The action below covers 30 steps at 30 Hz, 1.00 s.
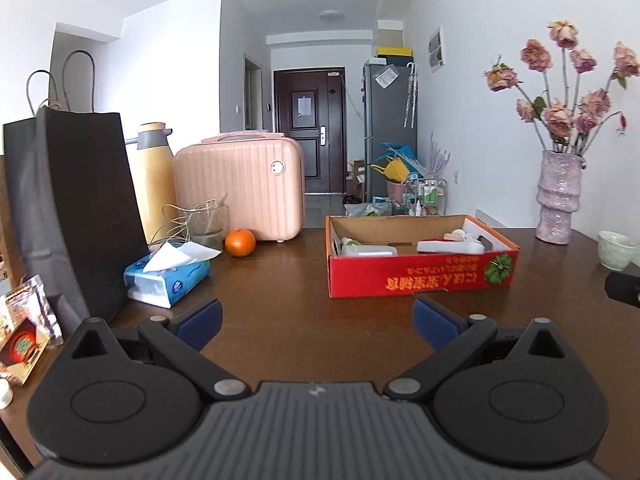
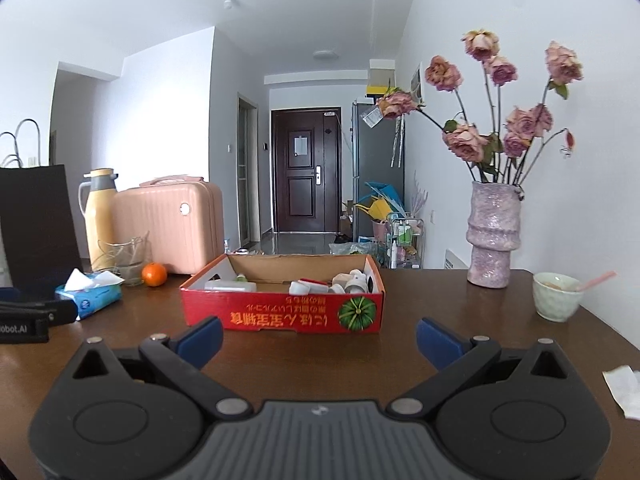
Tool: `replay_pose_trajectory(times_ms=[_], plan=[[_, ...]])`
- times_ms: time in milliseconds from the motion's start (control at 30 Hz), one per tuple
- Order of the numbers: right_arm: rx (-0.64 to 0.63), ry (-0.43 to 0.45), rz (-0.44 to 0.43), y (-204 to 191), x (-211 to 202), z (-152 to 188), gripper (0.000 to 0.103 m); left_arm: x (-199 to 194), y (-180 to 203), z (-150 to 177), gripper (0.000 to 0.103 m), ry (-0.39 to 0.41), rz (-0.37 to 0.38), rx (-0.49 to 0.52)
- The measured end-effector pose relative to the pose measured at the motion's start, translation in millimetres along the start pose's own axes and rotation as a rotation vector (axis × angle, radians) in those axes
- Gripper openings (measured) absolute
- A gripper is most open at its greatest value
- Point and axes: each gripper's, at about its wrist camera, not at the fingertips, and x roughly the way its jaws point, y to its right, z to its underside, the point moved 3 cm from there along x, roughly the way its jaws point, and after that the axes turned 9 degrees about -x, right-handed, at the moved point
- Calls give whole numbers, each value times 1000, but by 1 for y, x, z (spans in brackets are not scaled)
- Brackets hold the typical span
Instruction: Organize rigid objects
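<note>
A red cardboard box (image 1: 420,276) (image 2: 280,314) sits on the brown table and holds several white bottles and small containers (image 1: 370,249) (image 2: 352,282). My left gripper (image 1: 318,322) is open and empty, low over the table, in front of the box and slightly to its left. My right gripper (image 2: 318,340) is open and empty, just in front of the box. The left gripper's body shows at the left edge of the right wrist view (image 2: 28,318).
On the left stand a black paper bag (image 1: 68,208), a yellow thermos (image 1: 150,176), a pink case (image 1: 244,184), a glass (image 1: 208,222), an orange (image 1: 240,242) and a tissue pack (image 1: 166,276). A vase of flowers (image 2: 494,236), a bowl (image 2: 556,296) and a paper scrap (image 2: 624,390) are on the right.
</note>
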Motion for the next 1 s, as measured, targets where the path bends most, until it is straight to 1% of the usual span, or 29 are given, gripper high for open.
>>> replay_pose_trajectory(times_ms=[100,367,600,1000], plan=[[-5,4,-5,-6,-23,8,103,-22,-1,11,103,0,12,2],[-25,-13,-1,-21,-59,26,103,-61,-1,32,103,-6,39,-1],[-29,-12,1,-24,-70,30,103,-73,0,34,103,5,55,1],[-33,-11,-1,-25,-70,29,103,-74,0,34,103,6,58,2]])
